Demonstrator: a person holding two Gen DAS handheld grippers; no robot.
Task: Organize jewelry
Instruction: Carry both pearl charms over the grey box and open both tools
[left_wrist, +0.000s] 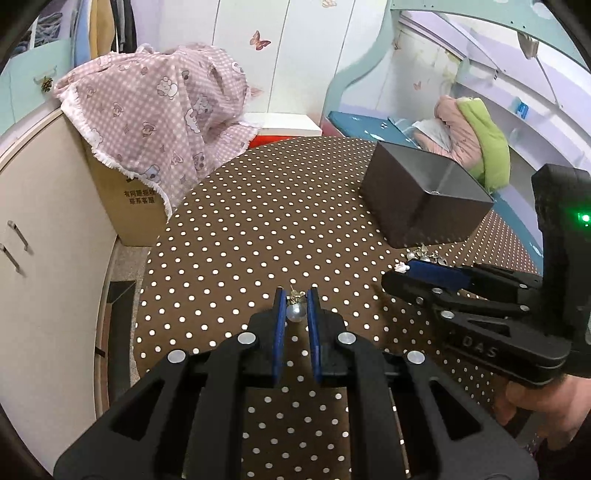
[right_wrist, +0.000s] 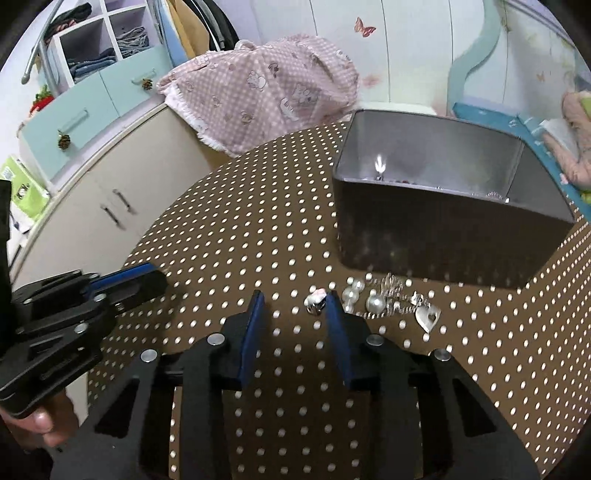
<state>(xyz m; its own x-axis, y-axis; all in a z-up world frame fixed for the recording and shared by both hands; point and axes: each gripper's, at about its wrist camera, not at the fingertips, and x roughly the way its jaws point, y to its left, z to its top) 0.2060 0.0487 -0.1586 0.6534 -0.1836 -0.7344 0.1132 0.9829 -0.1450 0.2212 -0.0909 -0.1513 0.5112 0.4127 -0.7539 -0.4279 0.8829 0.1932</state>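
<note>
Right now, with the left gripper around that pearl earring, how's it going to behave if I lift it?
The pearl earring looks small and probably very light. Its round, glossy bead may slip or roll between the left gripper's flat blue pads. The thin gold post above the bead seems easily bent, so squeeze gently.

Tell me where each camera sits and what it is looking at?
Left wrist: on the left gripper, looking along its fingers at a pearl earring between them; right gripper and hand alongside.
Right wrist: on the right gripper, open, facing jewelry before the box; left gripper alongside.
Both show the dotted table and box.
</note>
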